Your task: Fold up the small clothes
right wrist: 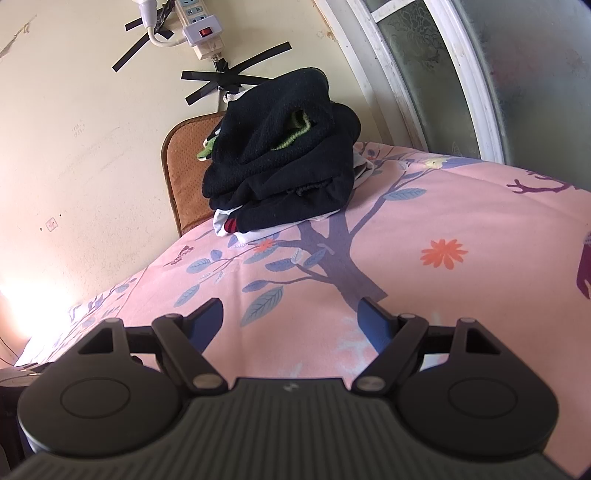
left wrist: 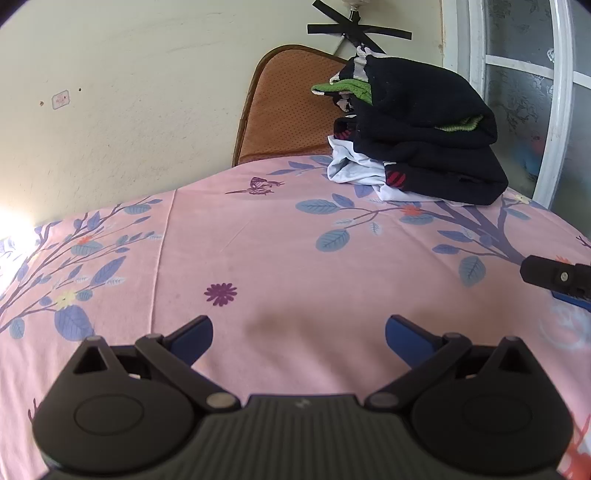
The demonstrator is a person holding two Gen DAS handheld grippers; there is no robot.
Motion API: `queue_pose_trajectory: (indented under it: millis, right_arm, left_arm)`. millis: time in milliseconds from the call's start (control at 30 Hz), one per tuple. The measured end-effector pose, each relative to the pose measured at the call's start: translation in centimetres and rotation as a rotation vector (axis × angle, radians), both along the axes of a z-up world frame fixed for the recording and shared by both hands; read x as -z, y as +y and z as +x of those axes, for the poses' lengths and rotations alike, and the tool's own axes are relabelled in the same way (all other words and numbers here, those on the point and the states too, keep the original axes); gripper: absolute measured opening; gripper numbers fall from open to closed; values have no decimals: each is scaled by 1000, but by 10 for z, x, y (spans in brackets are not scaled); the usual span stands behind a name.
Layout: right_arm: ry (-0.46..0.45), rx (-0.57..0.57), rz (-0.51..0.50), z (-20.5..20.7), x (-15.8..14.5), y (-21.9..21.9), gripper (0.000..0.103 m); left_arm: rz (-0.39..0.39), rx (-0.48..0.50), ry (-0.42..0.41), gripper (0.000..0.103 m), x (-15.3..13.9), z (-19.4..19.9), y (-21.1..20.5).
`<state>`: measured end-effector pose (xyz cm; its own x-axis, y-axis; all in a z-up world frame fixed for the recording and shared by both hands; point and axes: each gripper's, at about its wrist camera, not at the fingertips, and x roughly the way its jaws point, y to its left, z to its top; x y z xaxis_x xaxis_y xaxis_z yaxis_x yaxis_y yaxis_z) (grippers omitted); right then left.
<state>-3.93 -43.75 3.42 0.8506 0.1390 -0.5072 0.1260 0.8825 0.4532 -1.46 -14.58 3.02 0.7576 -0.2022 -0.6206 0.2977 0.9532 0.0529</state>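
Observation:
A stack of small clothes (left wrist: 417,129) sits at the far right of the bed: black garments on top, a green knit edge poking out, white cloth underneath. The right wrist view shows the same pile (right wrist: 284,166) straight ahead. My left gripper (left wrist: 299,332) hovers open over bare pink sheet, well short of the pile, with nothing between its blue fingers. My right gripper (right wrist: 291,321) is open too, empty, above the tree print. A fingertip of the right gripper (left wrist: 554,275) shows at the right edge of the left wrist view.
The bed is covered by a pink sheet (left wrist: 258,251) printed with blue leaves and flowers. A brown cushion (left wrist: 284,110) leans on the cream wall behind the pile. A window frame (left wrist: 554,110) stands to the right. A taped power strip (right wrist: 199,29) hangs on the wall.

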Motion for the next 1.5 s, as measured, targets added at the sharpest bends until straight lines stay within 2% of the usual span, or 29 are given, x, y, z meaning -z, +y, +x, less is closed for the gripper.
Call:
queue_pose_trajectory:
  millis: [1333,1500]
  right_arm:
    - [-1,1,-1,-1,0,0,82]
    - [-1,1,-1,-1,0,1,82]
  left_arm:
    - [9,4,-12,103,-2,-2,-1]
    - [-18,17,4,103,-3,0,1]
